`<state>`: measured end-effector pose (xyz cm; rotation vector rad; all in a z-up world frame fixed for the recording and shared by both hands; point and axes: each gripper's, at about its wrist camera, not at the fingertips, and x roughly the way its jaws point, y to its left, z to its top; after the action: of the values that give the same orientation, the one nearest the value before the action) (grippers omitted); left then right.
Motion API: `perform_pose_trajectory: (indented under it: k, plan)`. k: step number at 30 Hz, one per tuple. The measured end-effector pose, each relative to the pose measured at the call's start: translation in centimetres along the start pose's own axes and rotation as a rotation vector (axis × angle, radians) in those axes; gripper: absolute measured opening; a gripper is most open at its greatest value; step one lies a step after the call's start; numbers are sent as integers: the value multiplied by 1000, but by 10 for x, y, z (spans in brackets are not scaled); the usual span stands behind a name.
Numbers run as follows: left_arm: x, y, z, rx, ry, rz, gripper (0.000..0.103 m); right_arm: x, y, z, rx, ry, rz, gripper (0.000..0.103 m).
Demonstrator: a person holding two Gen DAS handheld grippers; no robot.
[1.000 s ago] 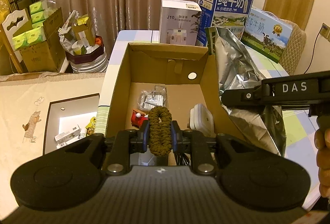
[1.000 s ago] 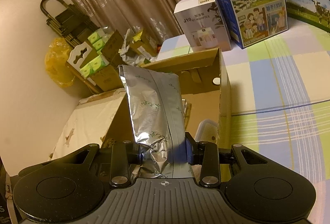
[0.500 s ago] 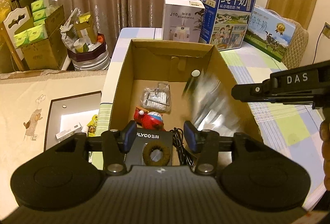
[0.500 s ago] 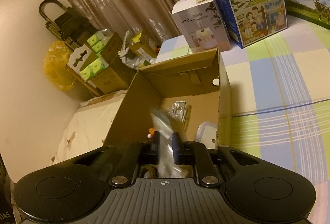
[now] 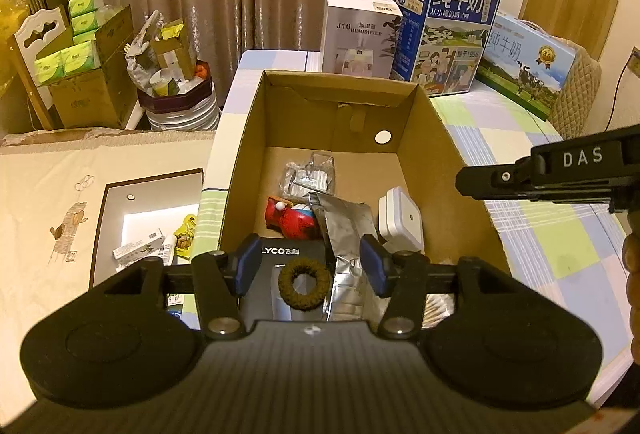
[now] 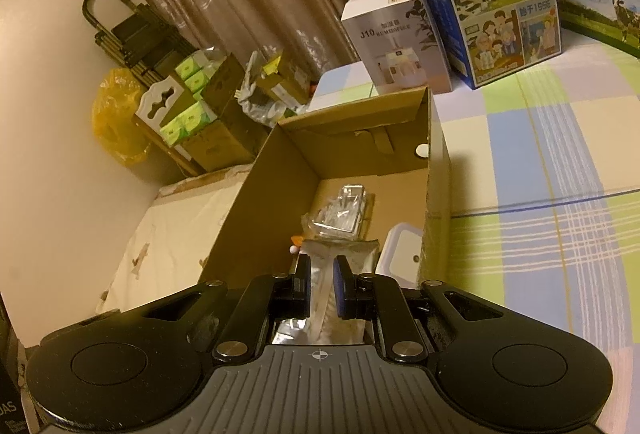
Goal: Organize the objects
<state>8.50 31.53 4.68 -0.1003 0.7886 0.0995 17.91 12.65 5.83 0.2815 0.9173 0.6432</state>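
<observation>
Left gripper (image 5: 309,265) jaws spread wide, empty, above the cardboard box (image 5: 436,154); brown ring (image 5: 305,283) lies between them on a black case. Only this view shows the ring. Right gripper (image 6: 322,287) jaws slightly apart; foil bag (image 6: 340,254) lies beneath them in the box

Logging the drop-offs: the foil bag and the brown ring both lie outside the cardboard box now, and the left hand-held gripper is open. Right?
Not quite. The left wrist view shows the foil bag and brown ring inside the cardboard box, not outside it. The left hand-held gripper is indeed open.
</observation>
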Motion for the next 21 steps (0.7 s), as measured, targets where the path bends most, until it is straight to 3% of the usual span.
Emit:
perform_pose_trajectory:
  k: [7, 9, 11, 17, 21]
  plan:
    - [-14, -1, -3, -5, -7, 18, 63, -12, 3, -8, -7, 12, -19, 13]
    - [-19, -1, -4, -6, -14, 23, 71, -17, 2, -14, -12, 18, -33, 27]
    - [-26, -1, -7, -9, -23, 27, 81, -24, 0, -21, -12, 13, -47, 58]
    - [-51, -2, -20, -21, -61, 47, 102, -52, -8, -42, -6, -3, -81, 71]
    - [-68, -7, -31, -10, -85, 63, 102, -69, -10, -57, -13, 3, -116, 72]
